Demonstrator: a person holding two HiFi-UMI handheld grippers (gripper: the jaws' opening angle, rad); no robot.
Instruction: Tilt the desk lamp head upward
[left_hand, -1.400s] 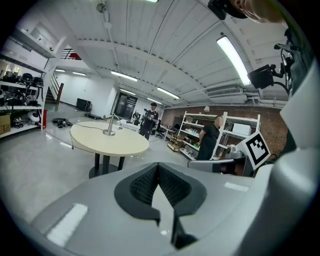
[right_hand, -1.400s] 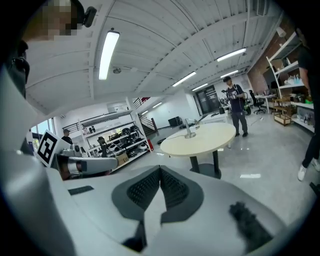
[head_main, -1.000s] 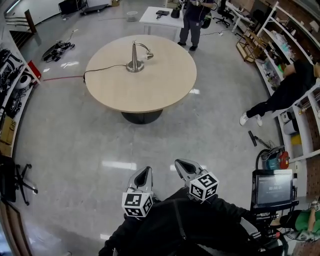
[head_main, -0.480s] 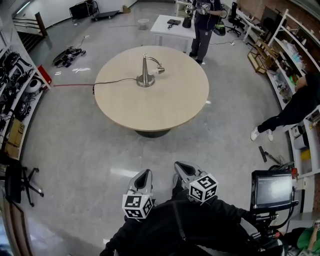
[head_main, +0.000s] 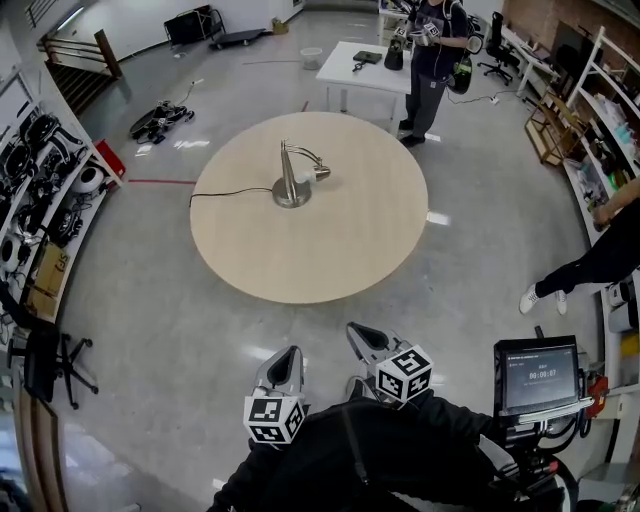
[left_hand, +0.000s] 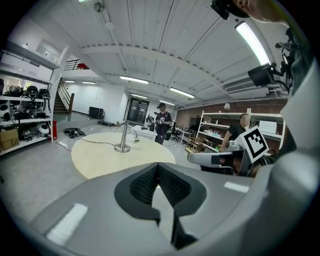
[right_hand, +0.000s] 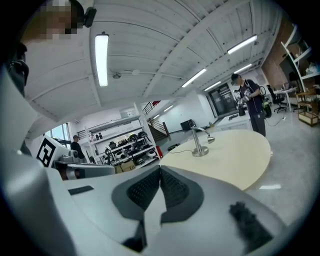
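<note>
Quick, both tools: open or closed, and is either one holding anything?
Left tool: closed, holding nothing.
Right tool: closed, holding nothing.

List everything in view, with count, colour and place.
Round table: one, light wood, mid-floor.
Desk lamp: one, silver, on the round table.
Cord: one, black, from the lamp base to the table's left edge.
White table: one, white, beyond the round table.
Standing person: one, dark clothes, beside the white table.
Second person: one, dark clothes, right edge.
Screen: one, black, lower right.
Office chair: one, black, lower left.
Left tool: one, grey, shut, empty, far from the lamp.
Right tool: one, grey, shut, empty, beside it.
</note>
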